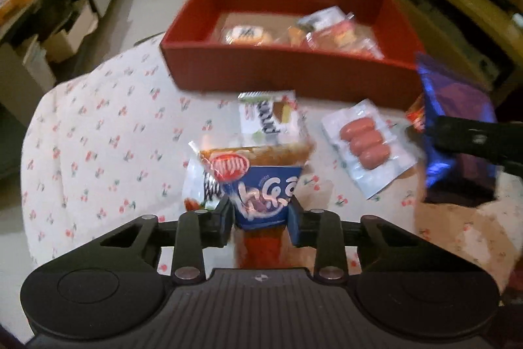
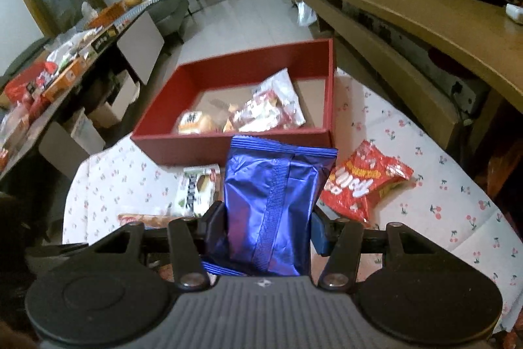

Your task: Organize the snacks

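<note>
A red box (image 1: 287, 74) (image 2: 235, 149) stands at the far side of the cherry-print cloth, with several wrapped snacks inside. My left gripper (image 1: 261, 215) is shut on a blue-and-orange snack pack (image 1: 261, 185), held above the cloth in front of the box. My right gripper (image 2: 268, 224) is shut on a shiny blue foil bag (image 2: 274, 205), held upright just before the box; it also shows at the right of the left wrist view (image 1: 454, 133). A sausage pack (image 1: 366, 146), a white-green snack (image 1: 271, 116) (image 2: 196, 188) and a red snack bag (image 2: 362, 182) lie on the cloth.
The cherry-print cloth (image 1: 98, 136) (image 2: 441, 201) covers the low surface. A wooden TV stand (image 2: 425, 31) runs along the right. A cluttered table (image 2: 65, 61) with boxes stands at the left. Tiled floor lies beyond the box.
</note>
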The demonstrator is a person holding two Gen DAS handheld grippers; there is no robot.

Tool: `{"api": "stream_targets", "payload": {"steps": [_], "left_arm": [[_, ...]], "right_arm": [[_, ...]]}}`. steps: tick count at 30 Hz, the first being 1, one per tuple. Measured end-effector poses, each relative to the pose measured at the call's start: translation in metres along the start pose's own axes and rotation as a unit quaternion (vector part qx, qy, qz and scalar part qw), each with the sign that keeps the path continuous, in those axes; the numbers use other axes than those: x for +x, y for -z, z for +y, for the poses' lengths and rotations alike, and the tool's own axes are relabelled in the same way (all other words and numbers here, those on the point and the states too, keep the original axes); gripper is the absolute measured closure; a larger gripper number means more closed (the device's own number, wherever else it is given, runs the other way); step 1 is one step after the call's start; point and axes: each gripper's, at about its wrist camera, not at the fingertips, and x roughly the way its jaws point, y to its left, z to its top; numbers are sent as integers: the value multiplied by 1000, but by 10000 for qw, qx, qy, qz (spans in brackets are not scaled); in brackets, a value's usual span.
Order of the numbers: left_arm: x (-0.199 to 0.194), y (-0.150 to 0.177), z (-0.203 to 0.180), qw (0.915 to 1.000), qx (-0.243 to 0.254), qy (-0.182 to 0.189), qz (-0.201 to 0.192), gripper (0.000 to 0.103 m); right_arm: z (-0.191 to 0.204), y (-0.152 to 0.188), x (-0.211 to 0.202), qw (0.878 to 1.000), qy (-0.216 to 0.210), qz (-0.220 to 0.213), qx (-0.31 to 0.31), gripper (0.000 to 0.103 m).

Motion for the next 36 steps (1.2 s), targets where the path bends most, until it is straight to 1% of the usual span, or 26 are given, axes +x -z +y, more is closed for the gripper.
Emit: {"api": "stream_targets", "payload": {"steps": [3,7,11,14,19,22,28,32,36], "left_arm": [[-1,-9,4,9998,19,173,-91,63],[21,-11,9,9988,-187,437,98,63],[32,-10,15,9978,-378,527,168,65],[26,-17,19,9973,-462,563,85,65],[6,-30,22,9955,-474,812,-123,65],[2,-45,24,9935,-559,966,-235,65],[4,-86,26,9912,-647,1035,-507,65],[13,-114,26,9903,-685,1020,-649,65],[25,-136,24,9902,-701,973,-713,65]], "right_arm": [[4,-3,8,9999,88,18,-51,34],[8,-4,21,9998,126,120,-111,34],[12,-4,23,9996,86,137,-212,35],[11,-6,21,9997,74,92,-218,35],[11,-17,22,9999,46,3,-123,34],[13,-29,26,9999,12,-68,-89,34],[18,-62,41,9997,-18,-220,-60,34],[20,-85,55,9996,-4,-287,-60,34],[19,-104,70,9994,73,-343,-58,34]]}}
